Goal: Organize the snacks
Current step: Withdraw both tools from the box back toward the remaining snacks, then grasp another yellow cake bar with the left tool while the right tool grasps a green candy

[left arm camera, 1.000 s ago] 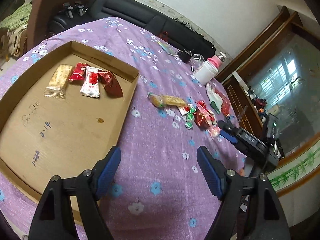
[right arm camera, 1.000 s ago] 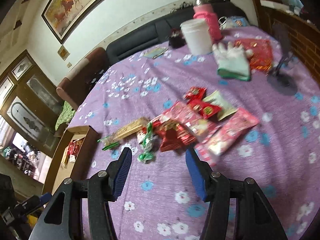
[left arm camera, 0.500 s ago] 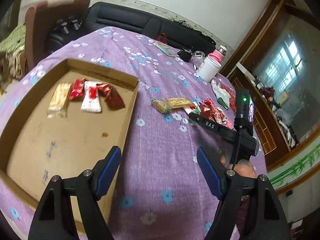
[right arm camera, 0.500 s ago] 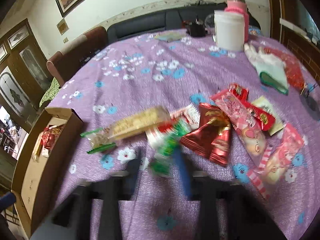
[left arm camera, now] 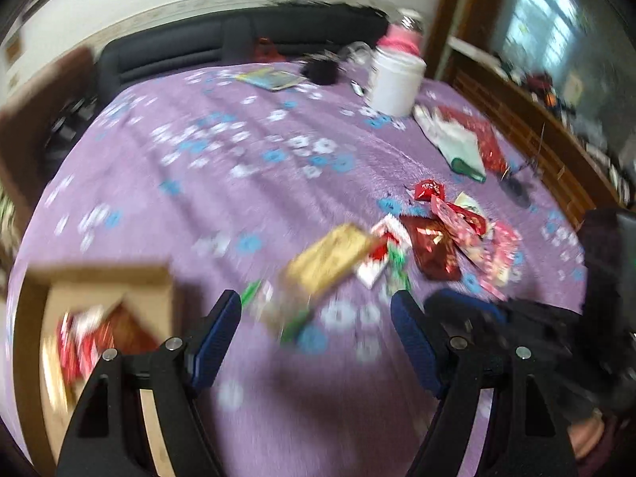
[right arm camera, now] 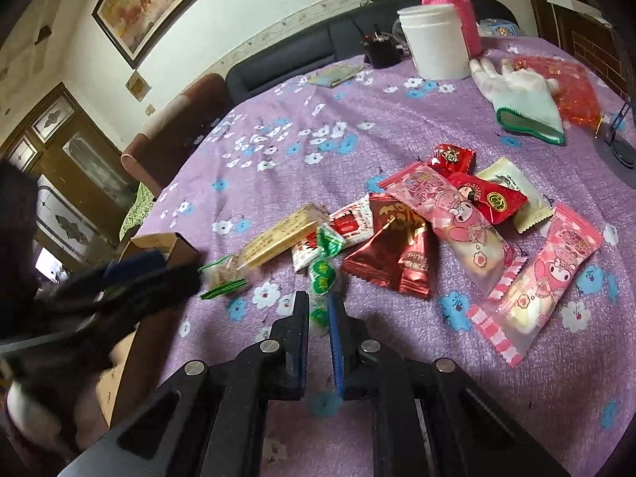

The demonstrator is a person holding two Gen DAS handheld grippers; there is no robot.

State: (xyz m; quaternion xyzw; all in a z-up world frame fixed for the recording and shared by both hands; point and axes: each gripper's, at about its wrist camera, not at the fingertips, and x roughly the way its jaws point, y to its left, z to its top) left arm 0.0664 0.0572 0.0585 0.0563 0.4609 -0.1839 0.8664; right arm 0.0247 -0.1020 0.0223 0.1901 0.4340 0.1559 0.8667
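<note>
At lower centre of the right wrist view, the right gripper (right arm camera: pixel 318 310), jaws just closed, pinches a green-and-white candy wrapper (right arm camera: pixel 322 274) beside the snack pile (right arm camera: pixel 457 214) on the purple floral tablecloth (right arm camera: pixel 318 139), its writing unreadable; the left gripper (left arm camera: pixel 316 330) stands open, empty.

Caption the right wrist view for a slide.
Right tool shut on a green candy wrapper at the near edge of the snack pile on a purple floral tablecloth.
</note>
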